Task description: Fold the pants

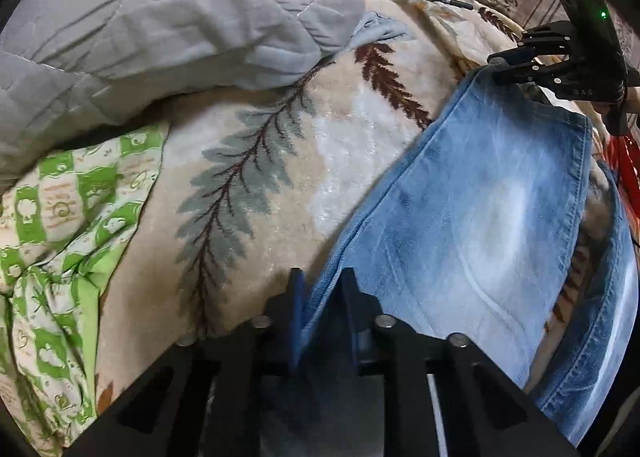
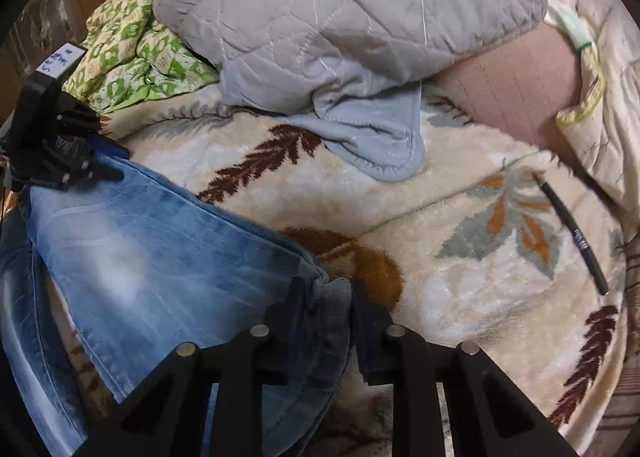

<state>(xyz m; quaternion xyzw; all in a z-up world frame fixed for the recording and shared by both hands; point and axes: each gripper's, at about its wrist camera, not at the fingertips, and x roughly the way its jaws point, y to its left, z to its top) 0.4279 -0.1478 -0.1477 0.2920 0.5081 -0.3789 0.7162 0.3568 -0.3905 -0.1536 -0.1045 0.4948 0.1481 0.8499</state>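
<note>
A home bedroom: leaf-patterned fleece blanket (image 2: 460, 217), grey quilted pillow (image 2: 340, 5), rumpled green bedding (image 1: 60, 217).

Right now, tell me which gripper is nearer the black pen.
Right. The right gripper, shut on the jeans, has the pen just beyond it on the blanket; the left gripper grips the jeans' far edge.

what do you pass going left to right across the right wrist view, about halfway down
left tool shut on the jeans → brown leaf on the fleece blanket → grey quilt's hanging corner → orange and grey leaf → black pen
</note>
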